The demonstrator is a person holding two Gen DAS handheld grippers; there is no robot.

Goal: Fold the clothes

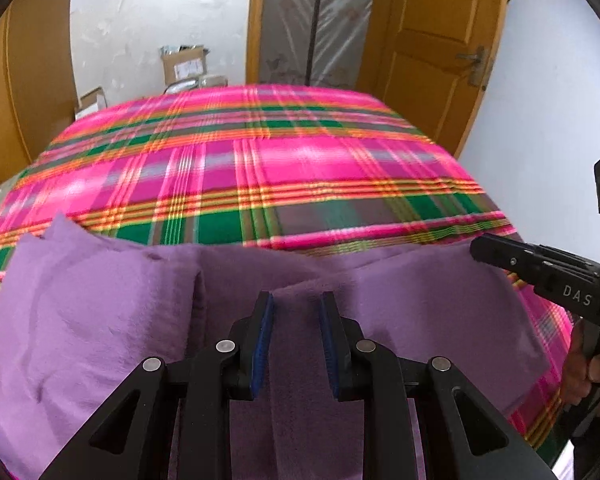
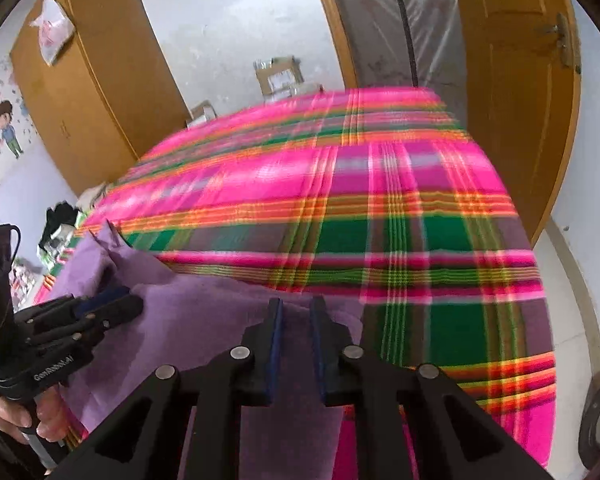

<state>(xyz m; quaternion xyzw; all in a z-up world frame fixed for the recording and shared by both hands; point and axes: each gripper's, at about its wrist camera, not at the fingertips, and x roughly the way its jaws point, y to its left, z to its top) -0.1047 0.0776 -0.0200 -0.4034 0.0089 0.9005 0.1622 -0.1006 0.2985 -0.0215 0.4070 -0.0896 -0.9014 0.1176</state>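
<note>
**Purple cloth held at near edge of plaid bed**

Lies across the near side of the pink-and-green plaid blanket [image 1: 260,168]: a purple fleece garment [image 1: 100,312], its left part puffed up in a soft fold. Clamped on a raised strip of that fleece between blue pads: left gripper [image 1: 296,300]. Narrowly parted around a band of the same cloth: right gripper [image 2: 296,304]; pads pressing or not, cannot tell. Behind the bed: yellow wooden door [image 1: 440,52], cardboard boxes [image 1: 184,64].
</note>
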